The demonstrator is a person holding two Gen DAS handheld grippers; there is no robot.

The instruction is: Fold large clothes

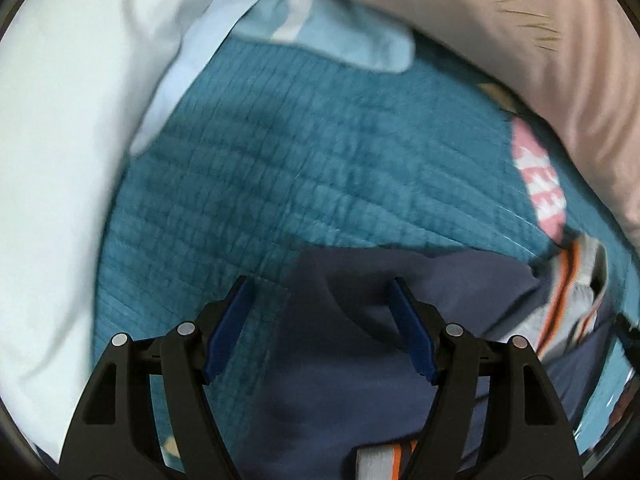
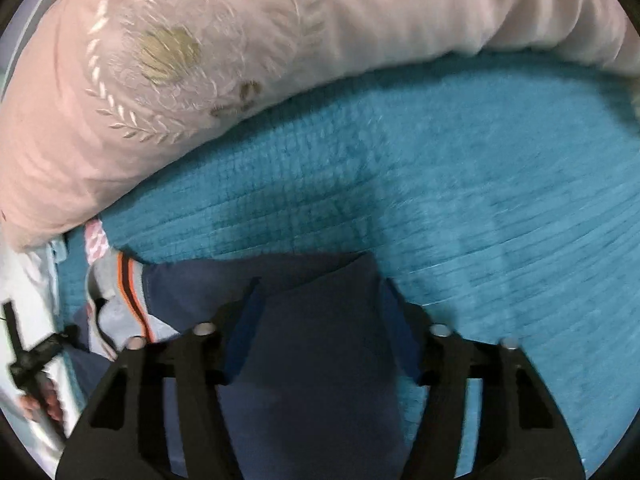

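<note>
Both tools spread over navy garment edge: left tool and right tool not pinching; bare teal quilt ahead, pink pillow bordering.

Navy garment with a grey, orange-striped trim. Teal quilted bedspread in a small grid pattern. Pink pillow with white leaf embroidery and a gold motif. White pillow. Blue-padded black fingers.

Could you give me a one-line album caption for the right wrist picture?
Right gripper straddling a navy blue garment on a quilted teal bedspread, beside an embroidered pale pink pillow.
</note>
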